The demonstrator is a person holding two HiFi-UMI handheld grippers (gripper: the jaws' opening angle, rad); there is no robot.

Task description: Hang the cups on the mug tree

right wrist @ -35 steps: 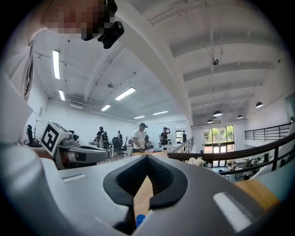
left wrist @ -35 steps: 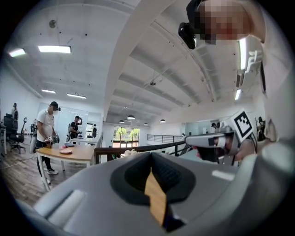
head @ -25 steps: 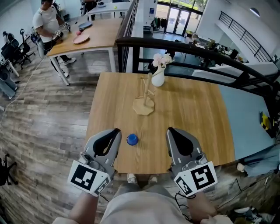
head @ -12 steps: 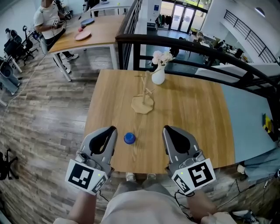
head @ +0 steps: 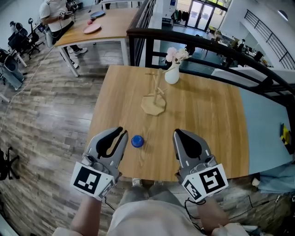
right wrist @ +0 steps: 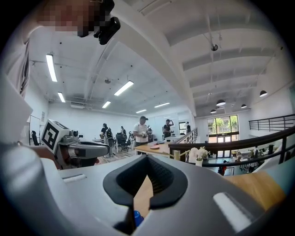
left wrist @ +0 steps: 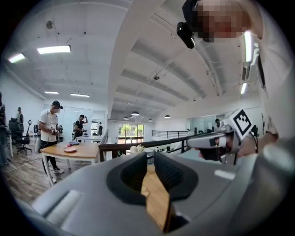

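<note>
A small blue cup (head: 137, 141) stands on the wooden table (head: 203, 120) near its front edge. It also peeks out below my right jaws as the blue cup (right wrist: 136, 217). The wooden mug tree (head: 154, 97) stands bare further back at mid-table. My left gripper (head: 121, 132) hovers just left of the cup. Its jaws have just been opening, and a narrow slit shows in the left gripper (left wrist: 148, 160) with nothing in it. My right gripper (head: 177, 134) hovers to the cup's right, and the right gripper (right wrist: 146, 159) is shut and empty.
A white vase with pale flowers (head: 172, 73) stands just behind the mug tree. A black railing (head: 207, 46) runs along the table's far side. Another table (head: 110, 23) with a person (head: 54, 10) beside it lies at the back left. Wooden floor (head: 46, 120) lies to the left.
The head view has shifted a little. Both grippers keep about the same places on either side of the blue cup at the table's near edge.
</note>
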